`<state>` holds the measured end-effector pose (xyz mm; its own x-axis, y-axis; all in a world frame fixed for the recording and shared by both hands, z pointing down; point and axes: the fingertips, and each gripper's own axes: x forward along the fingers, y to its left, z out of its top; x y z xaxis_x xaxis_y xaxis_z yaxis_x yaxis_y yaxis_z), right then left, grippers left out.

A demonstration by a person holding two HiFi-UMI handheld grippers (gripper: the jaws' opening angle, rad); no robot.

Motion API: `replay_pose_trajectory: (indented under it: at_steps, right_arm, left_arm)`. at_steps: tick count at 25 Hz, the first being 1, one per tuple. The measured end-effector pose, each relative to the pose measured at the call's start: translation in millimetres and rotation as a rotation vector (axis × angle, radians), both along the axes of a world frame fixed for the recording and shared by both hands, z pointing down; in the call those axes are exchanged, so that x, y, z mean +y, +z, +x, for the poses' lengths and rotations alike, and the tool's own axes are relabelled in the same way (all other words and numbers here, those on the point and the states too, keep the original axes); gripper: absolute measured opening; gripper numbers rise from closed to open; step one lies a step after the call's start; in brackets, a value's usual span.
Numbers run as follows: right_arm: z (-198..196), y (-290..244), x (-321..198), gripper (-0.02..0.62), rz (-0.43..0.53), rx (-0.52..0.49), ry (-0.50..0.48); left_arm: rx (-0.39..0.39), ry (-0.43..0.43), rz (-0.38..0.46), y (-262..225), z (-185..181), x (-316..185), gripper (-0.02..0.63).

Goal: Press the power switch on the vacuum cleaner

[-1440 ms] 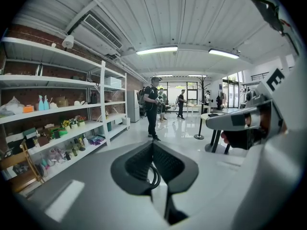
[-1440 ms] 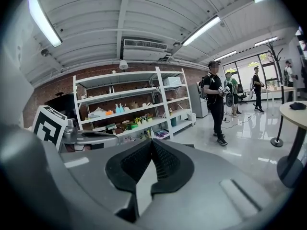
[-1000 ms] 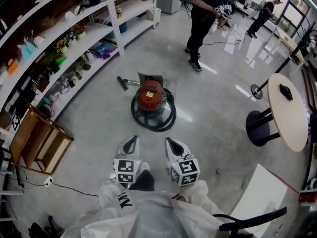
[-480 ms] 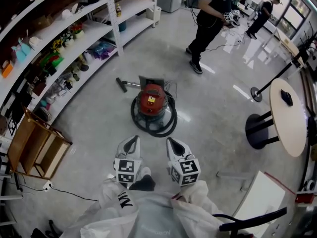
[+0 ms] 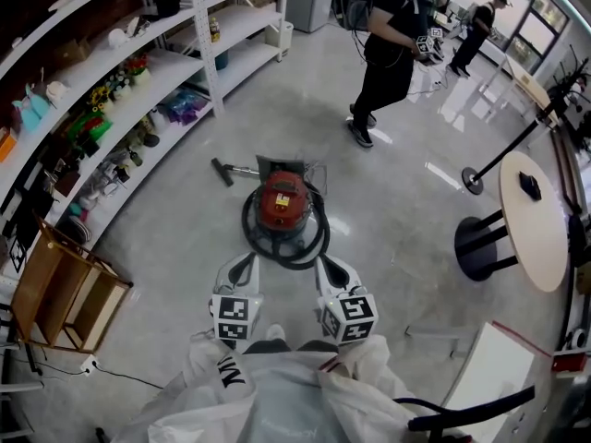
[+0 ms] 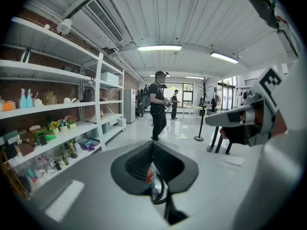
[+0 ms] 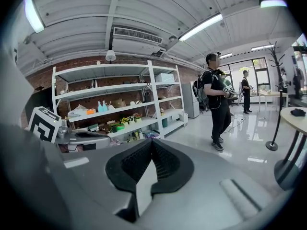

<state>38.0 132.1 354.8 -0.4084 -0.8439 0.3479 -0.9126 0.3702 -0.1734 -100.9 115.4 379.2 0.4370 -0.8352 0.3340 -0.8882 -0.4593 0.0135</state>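
A red vacuum cleaner (image 5: 282,201) stands on the grey floor with its black hose (image 5: 314,238) coiled round its base. Its floor nozzle (image 5: 222,171) lies just to its left. My left gripper (image 5: 242,264) and right gripper (image 5: 329,266) hang side by side just short of the hose ring, both shut and holding nothing. In the left gripper view the closed jaws of the left gripper (image 6: 153,145) frame a sliver of the red vacuum cleaner (image 6: 150,175). The right gripper (image 7: 152,143) points past it toward the shelves.
Long white shelves (image 5: 111,72) full of small items run along the left, with a wooden crate (image 5: 65,280) below them. A round table (image 5: 536,220) and a stand base (image 5: 474,185) are at the right. A person (image 5: 388,44) stands beyond the vacuum.
The vacuum has come closer to both grippers, which now reach the edge of its hose ring. The person in black has stepped slightly left.
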Motion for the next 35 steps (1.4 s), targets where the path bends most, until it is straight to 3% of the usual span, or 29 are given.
replay_pose_trajectory:
  at_steps: [17, 35]
  right_arm:
    - [0, 3, -18, -0.003, -0.011, -0.012, 0.014]
    - [7, 24, -107, -0.003, -0.070, -0.050, -0.027]
  left_arm:
    - [-0.002, -0.016, -0.035, 11, -8, -21, 0.000]
    - [-0.056, -0.024, -0.081, 21, 4, -98, 0.000]
